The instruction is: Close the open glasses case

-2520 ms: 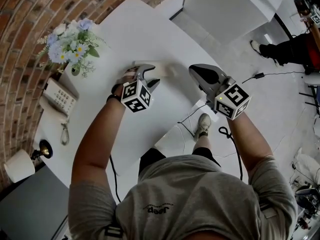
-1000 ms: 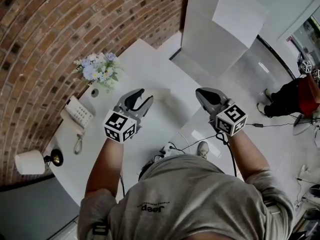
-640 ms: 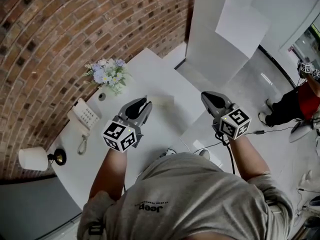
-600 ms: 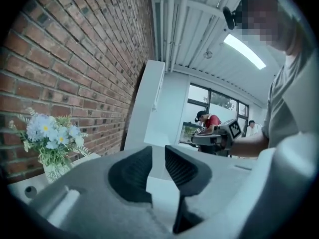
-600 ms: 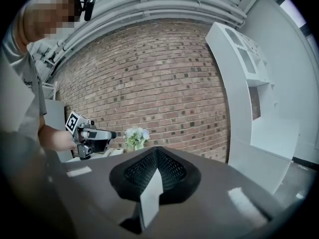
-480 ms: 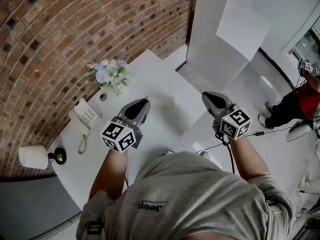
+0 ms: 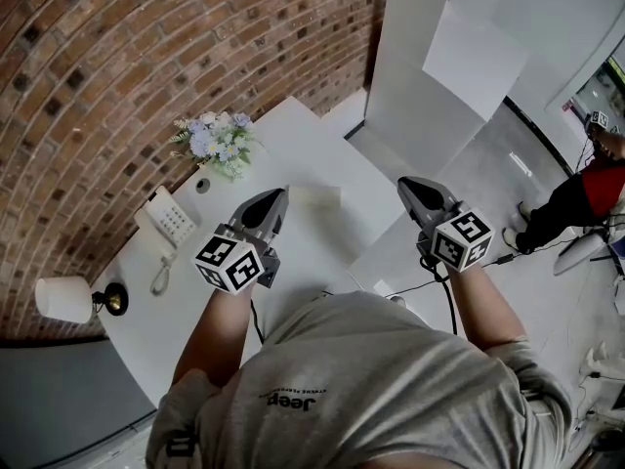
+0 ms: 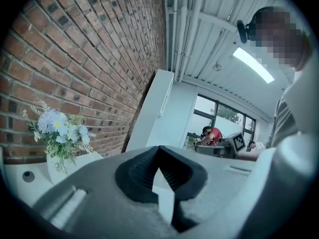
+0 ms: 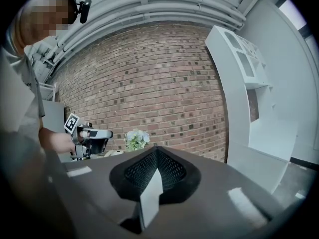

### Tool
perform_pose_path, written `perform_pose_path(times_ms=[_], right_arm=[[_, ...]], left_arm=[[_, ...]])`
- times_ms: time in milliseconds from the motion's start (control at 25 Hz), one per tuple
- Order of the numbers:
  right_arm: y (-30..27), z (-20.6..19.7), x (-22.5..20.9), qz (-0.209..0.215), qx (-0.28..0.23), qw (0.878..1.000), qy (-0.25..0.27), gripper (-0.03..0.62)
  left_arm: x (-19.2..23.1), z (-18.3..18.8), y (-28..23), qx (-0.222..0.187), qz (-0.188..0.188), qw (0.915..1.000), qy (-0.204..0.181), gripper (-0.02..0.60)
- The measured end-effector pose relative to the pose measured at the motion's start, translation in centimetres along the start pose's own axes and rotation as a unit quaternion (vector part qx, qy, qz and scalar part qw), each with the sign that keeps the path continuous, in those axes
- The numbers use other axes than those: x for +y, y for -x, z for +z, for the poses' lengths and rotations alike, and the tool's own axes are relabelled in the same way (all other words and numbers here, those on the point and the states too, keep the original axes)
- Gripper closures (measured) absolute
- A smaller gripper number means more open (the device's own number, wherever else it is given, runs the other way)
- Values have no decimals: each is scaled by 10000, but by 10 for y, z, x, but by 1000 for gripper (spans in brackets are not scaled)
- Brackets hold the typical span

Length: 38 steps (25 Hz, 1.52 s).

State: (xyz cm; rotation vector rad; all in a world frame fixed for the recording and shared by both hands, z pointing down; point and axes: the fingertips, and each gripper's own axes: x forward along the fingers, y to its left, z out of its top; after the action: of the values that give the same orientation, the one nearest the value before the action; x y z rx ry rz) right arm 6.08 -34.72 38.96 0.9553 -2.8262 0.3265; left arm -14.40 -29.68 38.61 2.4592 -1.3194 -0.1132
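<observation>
A pale cream glasses case point(image 7: 316, 197) lies flat on the white table point(image 7: 293, 135), and its lid looks down. My left gripper point(image 7: 277, 196) hovers just left of the case and above it, not touching. Its jaws have just been closing and now meet with nothing between them, as the left gripper view point(image 8: 159, 149) also shows. My right gripper point(image 7: 407, 185) is held off the table's right edge, over the floor. Its jaws also meet on nothing point(image 9: 156, 151). The case is hidden in both gripper views.
A vase of pale flowers point(image 7: 217, 143), a white desk phone point(image 7: 168, 225) and a small lamp point(image 7: 63, 299) stand along the table's left side by the brick wall. A white cabinet point(image 7: 430, 66) rises beyond the table. A person in red point(image 7: 586, 189) is at the far right.
The left jaws went from open to shut. Both grippers lifted away from the table, the left one drawing back off the case, which stays where it lay.
</observation>
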Motion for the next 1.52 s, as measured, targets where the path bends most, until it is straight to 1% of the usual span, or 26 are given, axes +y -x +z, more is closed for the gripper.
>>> perform_pose_path(times_ms=[200,760,1400,1520], right_arm=[[2,1,0,-15,-7,10000,-33,585],[3,0,4,-18,45,9999,90,585],[-1,-4,11,138,101,9998,134,586],[-2,-6,10,117,137,9997,186,586]], left_arm=[[-1,1,0,4,6,10000,-40,584],[-7,1,4,-19,-39,9999,-115,584],[-5,1,7,-29,7,9999,-157,584],[-6,0,7,-25,2,9999,-160,584]])
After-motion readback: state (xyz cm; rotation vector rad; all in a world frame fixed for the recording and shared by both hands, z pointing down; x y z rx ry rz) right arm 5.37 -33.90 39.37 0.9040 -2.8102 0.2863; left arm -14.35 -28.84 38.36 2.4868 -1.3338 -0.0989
